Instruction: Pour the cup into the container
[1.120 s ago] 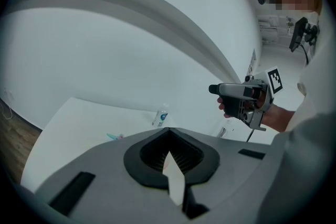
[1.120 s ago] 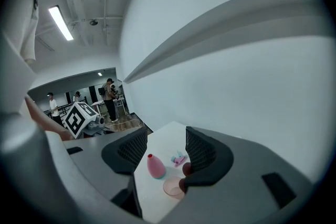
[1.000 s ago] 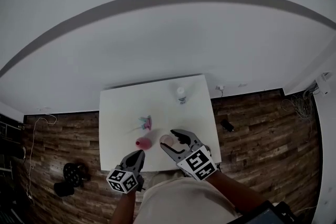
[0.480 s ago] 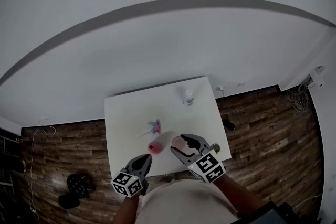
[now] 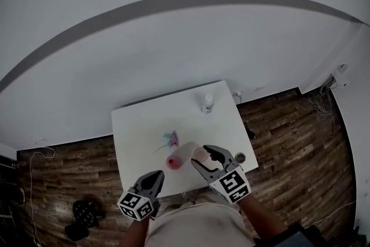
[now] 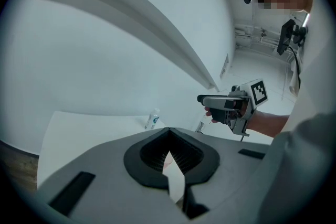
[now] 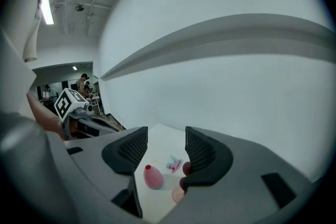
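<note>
On the white table a pale pink cup stands near the front edge. A darker pink, narrow-necked container is just to its left. My right gripper hovers at the cup, open, with nothing pressed between its pads. In the right gripper view the container shows through the gap of the right gripper. The cup is half hidden under the right jaw. My left gripper is shut and empty, off the table's front edge, left of the container. The left gripper view shows the left gripper with jaws together.
A small clear bottle stands at the table's far right; the bottle also shows in the left gripper view. A blue and pink object lies mid-table. Wooden floor surrounds the table, with dark gear on it at the left.
The head view has shifted. My left gripper has drifted left, away from the pink container. The right gripper has stayed at the pale pink cup.
</note>
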The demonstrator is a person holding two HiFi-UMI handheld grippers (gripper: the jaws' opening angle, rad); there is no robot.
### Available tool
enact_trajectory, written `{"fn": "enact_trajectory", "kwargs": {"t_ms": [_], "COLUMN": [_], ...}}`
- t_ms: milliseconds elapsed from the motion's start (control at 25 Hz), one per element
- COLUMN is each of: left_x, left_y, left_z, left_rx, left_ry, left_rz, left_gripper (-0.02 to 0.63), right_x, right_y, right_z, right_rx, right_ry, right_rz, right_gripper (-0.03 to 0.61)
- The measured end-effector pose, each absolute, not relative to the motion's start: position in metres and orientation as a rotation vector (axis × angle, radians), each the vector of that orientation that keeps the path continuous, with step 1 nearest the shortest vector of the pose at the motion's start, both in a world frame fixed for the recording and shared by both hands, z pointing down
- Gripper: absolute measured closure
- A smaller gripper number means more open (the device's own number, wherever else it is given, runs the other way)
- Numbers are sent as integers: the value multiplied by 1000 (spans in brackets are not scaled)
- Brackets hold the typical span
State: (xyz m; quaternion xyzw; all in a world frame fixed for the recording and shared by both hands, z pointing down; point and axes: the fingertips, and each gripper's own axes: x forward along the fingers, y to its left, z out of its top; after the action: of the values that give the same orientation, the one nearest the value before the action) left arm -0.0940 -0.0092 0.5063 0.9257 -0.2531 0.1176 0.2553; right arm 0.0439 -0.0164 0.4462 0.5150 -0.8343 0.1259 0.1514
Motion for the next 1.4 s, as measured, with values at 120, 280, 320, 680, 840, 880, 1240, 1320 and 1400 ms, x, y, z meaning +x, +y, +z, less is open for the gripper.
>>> {"fn": "enact_trajectory", "kwargs": {"t_ms": [120, 280, 320, 680, 840, 880, 1240, 1320, 1400], "left_x": [-101, -110, -112, -107, -89, -85, -51, -46, -46], "left_y": [-13, -17, -18, -22, -18, -17, 0, 2, 4], "left_z": [504, 496, 494, 479, 475, 473, 459, 457, 453], "left_rx": [2529, 2534, 2534, 2515, 2503, 2499, 2458, 2449, 2435], "left_ry": [-689, -708, -716, -795, -838, -852, -1001, -1040, -1082], "left_rz": [309, 282, 273, 228, 235, 238, 235, 223, 201], "left_gripper": [604, 604, 604, 604, 604, 604, 604, 604, 604], "right_x": [42, 40, 39, 45, 60, 64, 79, 84, 92], "right_y": [-13, -8, -9, -18, -7, -4, 15, 12, 11], "right_z": [447, 450, 449, 427, 421, 419, 414, 415, 416], "right_rx": [1503, 1501, 1502, 1463, 1401, 1386, 1189, 1165, 1160], "right_ry": [-2384, -2372, -2372, -2428, -2452, -2460, -2566, -2579, -2586], "right_rz": [353, 342, 338, 286, 265, 269, 277, 266, 256], "right_gripper": [350, 350, 350, 350, 348, 350, 350, 350, 350]}}
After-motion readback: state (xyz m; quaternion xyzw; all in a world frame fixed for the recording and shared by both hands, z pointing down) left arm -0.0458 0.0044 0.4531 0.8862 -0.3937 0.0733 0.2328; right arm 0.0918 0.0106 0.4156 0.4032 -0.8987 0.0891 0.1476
